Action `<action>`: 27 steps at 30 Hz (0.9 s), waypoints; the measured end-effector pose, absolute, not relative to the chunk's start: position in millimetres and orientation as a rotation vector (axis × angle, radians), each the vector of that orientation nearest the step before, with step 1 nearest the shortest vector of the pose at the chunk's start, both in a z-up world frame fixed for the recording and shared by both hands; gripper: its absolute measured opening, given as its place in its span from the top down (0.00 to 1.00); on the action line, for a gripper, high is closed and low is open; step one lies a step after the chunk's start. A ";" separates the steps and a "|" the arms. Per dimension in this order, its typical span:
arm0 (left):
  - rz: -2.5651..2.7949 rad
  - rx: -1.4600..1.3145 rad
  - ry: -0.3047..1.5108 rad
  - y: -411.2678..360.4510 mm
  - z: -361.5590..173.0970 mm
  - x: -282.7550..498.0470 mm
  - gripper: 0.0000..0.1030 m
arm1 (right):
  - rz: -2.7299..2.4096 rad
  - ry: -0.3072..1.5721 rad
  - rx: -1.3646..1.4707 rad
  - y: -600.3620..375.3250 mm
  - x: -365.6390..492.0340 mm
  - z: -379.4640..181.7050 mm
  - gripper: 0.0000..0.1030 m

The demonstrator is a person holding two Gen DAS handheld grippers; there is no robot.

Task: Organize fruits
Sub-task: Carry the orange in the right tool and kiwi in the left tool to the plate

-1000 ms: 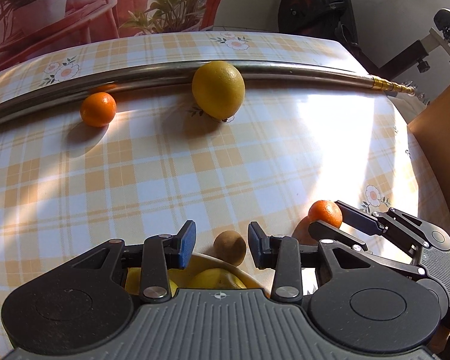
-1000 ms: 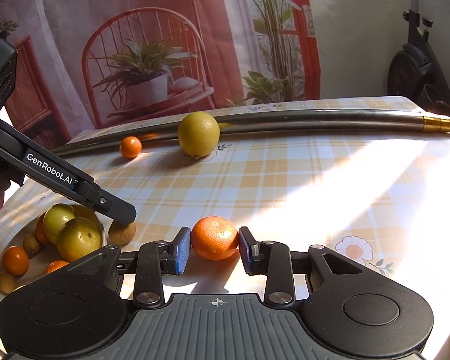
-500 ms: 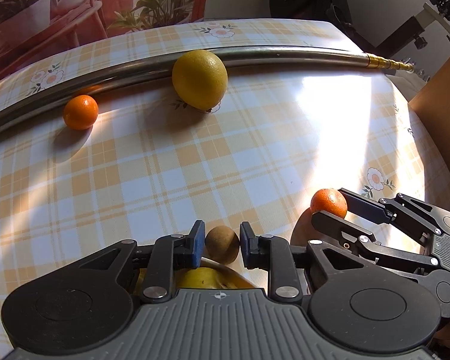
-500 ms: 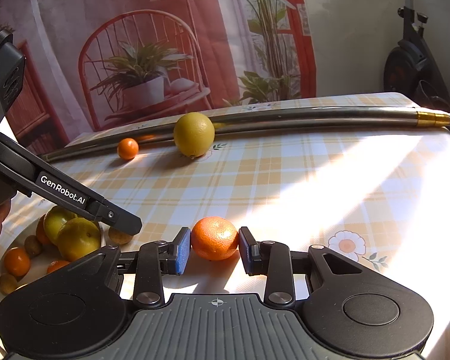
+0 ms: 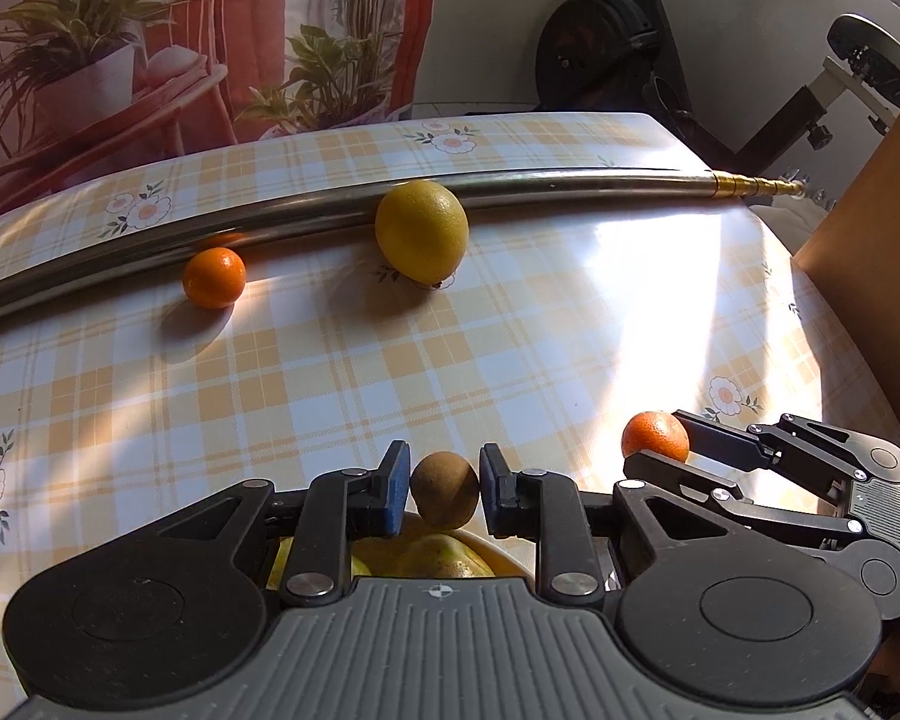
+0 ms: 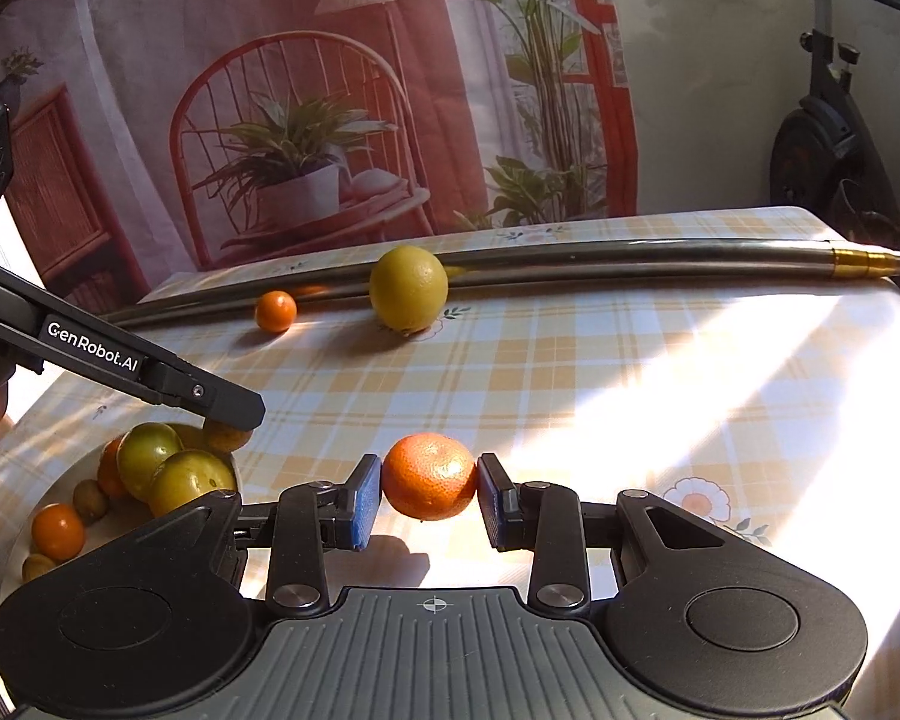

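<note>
Left wrist view: the left gripper [image 5: 444,495] pinches a small brown fruit [image 5: 444,497] just above the plate [image 6: 60,492] of fruit.
Right gripper [image 6: 429,495] has its blue pads against both sides of a mandarin [image 6: 429,476] on the checked tablecloth [image 6: 600,372], right of the plate. Farther back, a large yellow citrus [image 5: 421,230] and a small orange [image 5: 214,277] lie beside a metal pole [image 5: 570,185].

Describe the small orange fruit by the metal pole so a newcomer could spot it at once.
A long steel pole lies across the far side of the checked tablecloth. Beside its near edge, left of the big round yellow citrus, sits the small round orange mandarin. No gripper is near it.
</note>
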State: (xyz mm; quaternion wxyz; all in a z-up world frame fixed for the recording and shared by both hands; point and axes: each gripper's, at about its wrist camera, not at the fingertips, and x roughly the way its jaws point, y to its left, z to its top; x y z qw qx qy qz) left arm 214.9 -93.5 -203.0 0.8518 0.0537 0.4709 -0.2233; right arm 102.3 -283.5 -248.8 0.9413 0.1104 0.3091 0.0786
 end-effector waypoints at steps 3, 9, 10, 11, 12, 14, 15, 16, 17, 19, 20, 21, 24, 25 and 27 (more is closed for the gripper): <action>-0.458 0.092 0.944 -77.6 -194.5 205.6 0.75 | 0.171 0.625 0.216 -277.5 100.3 -242.7 0.69; -0.422 0.046 0.875 -45.8 -184.2 187.5 0.75 | 0.206 0.623 0.184 -258.7 98.6 -232.3 0.69; -0.417 0.041 0.869 -42.1 -183.8 185.1 0.75 | 0.211 0.623 0.176 -255.1 98.1 -230.9 0.70; -0.413 0.032 0.862 -36.8 -183.5 182.1 0.75 | 0.220 0.623 0.164 -249.9 97.6 -228.9 0.70; -0.409 0.025 0.859 -33.1 -183.6 180.0 0.75 | 0.226 0.623 0.154 -245.5 97.5 -226.8 0.69; -0.401 0.005 0.851 -23.5 -183.9 174.8 0.75 | 0.241 0.623 0.137 -237.0 96.3 -222.9 0.69; -0.398 -0.004 0.846 -19.5 -183.9 172.5 0.75 | 0.248 0.623 0.131 -233.0 95.8 -221.1 0.70; -0.394 -0.017 0.840 -13.7 -183.9 168.6 0.75 | 0.255 0.623 0.125 -229.1 95.4 -219.2 0.70; -0.390 -0.026 0.836 -10.1 -184.4 165.9 0.75 | 0.262 0.624 0.119 -225.5 94.7 -217.3 0.69; -0.387 -0.040 0.833 -2.9 -187.0 160.8 0.75 | 0.278 0.626 0.111 -218.1 93.7 -214.4 0.70; -0.386 -0.044 0.832 -0.1 -188.4 157.7 0.75 | 0.287 0.628 0.106 -214.2 93.0 -212.9 0.70; -0.381 -0.043 0.831 1.9 -190.1 154.3 0.75 | 0.295 0.631 0.101 -210.2 92.5 -211.7 0.70; -0.376 -0.026 0.833 6.4 -196.7 144.6 0.75 | 0.316 0.640 0.084 -198.5 91.7 -209.4 0.70; -0.377 -0.027 0.834 7.7 -198.7 142.2 0.75 | 0.323 0.644 0.079 -194.4 91.0 -209.0 0.70; -0.382 -0.042 0.846 13.3 -204.1 136.8 0.75 | 0.335 0.653 0.068 -186.9 90.6 -208.5 0.70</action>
